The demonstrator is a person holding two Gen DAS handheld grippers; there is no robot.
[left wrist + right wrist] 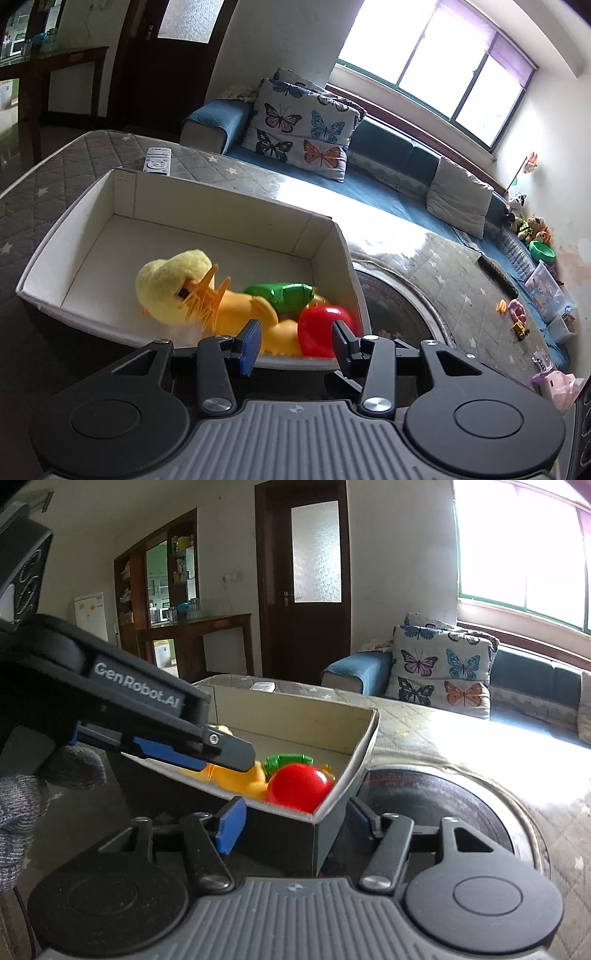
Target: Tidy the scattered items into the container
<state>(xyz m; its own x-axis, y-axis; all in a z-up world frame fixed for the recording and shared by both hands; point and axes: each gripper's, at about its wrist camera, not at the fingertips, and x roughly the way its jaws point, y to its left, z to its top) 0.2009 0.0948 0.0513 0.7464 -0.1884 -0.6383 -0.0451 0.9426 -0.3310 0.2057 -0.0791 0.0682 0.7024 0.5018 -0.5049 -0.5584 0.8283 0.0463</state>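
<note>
The left claw [293, 347] hangs low over the near rim of the container [48, 251], its blue pads spread wide with nothing between them. The right claw [295, 825] is likewise wide open and empty, straddling the container's near corner, one pad on either side of the cardboard edge. The container is a shallow white box on the quilted worktop [110, 147], its long axis running from the near right corner toward the far left edge, where a remote control [158, 161] lies just beyond the rim. Inside, crowded into the near right corner, are a yellow plush duck [173, 284] with its beak pointing toward the claws, a yellow plastic toy [240, 314] lying lengthwise toward that corner, a red apple-like toy [319, 332] and a green toy [288, 295]. A likely mishap: either claw catching the thin wall and tipping or dragging the light box, spilling the pile.
</note>
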